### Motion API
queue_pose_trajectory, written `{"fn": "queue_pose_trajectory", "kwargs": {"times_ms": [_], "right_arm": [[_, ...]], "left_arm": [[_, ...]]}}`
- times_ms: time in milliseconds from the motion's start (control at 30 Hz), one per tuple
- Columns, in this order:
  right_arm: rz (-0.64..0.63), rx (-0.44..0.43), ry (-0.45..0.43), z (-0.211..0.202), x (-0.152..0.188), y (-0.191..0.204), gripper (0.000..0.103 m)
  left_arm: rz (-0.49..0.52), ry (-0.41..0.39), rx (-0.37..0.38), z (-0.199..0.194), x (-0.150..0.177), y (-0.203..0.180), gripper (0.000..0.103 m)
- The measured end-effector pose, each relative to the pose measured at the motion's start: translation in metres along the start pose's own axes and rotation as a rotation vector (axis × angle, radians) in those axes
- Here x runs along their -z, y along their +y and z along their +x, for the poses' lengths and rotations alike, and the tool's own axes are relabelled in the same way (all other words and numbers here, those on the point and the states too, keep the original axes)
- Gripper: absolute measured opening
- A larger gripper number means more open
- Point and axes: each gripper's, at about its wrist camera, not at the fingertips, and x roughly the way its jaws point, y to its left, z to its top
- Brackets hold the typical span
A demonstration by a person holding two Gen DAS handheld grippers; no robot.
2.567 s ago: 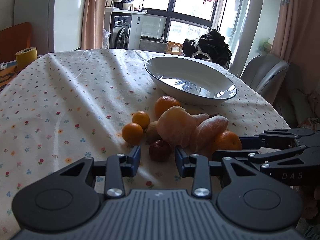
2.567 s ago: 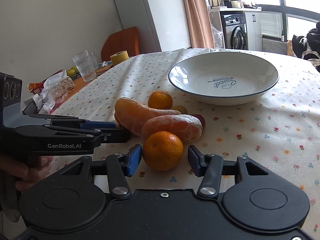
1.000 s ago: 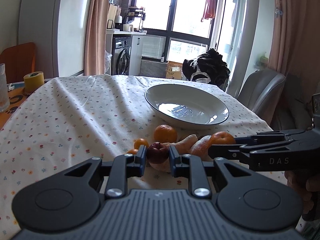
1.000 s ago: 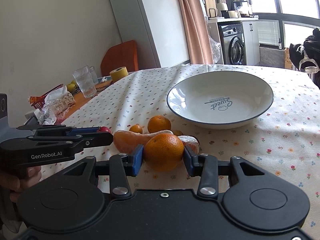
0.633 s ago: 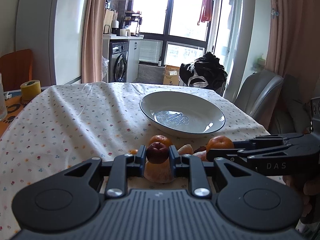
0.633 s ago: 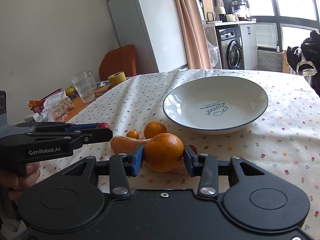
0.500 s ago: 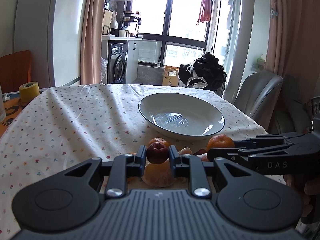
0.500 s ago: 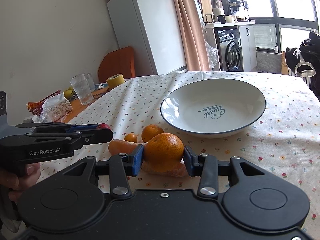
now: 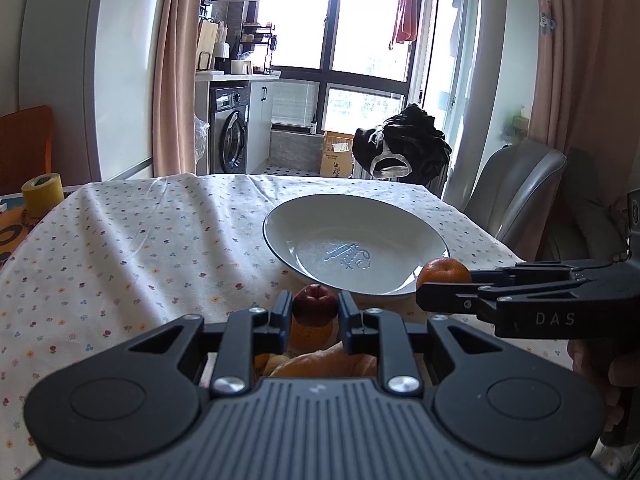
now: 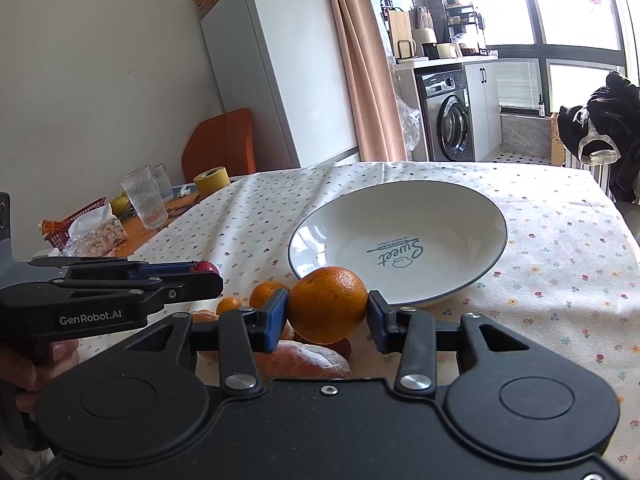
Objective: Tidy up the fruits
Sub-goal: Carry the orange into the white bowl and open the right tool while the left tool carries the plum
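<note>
The left gripper holds a small red apple between its fingers. The right gripper holds a mandarin, near the rim of the white bowl.

The table wears a white cloth with small flowers. On it lies a wide white bowl with a dark rim, empty. Just before the bowl sits a cluster of fruit: small oranges and peeled citrus pieces. On the bare wooden end stand drinking glasses and a yellow tape roll.
</note>
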Motion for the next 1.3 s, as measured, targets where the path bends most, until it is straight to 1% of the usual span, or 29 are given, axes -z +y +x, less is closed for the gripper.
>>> {"fn": "queue_pose_trajectory", "kwargs": {"times_ms": [233,467,833,900,967,1100,1300], "right_arm": [[0.021,0.015,-0.019,0.009,-0.007,-0.018,0.041],[0.046,0.004,-0.036,0.018,-0.015,-0.039,0.041],[0.056,0.025,-0.019,0.032,-0.015,-0.051,0.041],[0.061,0.029,-0.013,0.033,-0.014,-0.053,0.042],[0.063,0.034,-0.025,0.031,-0.014,-0.054,0.045],[0.061,0.035,-0.046,0.023,-0.015,-0.054,0.045],[0.059,0.042,-0.048,0.015,-0.015,-0.054,0.046]], "left_arm": [[0.016,0.011,0.001,0.019,-0.011,-0.01,0.022],[0.001,0.025,-0.01,0.043,-0.02,-0.021,0.022],[-0.009,0.04,0.011,0.072,-0.028,-0.033,0.022],[-0.012,0.046,0.012,0.076,-0.028,-0.034,0.022],[-0.011,0.05,0.014,0.079,-0.029,-0.035,0.022],[-0.013,0.053,0.016,0.085,-0.032,-0.036,0.022],[-0.043,0.057,0.016,0.088,-0.034,-0.037,0.023]]}}
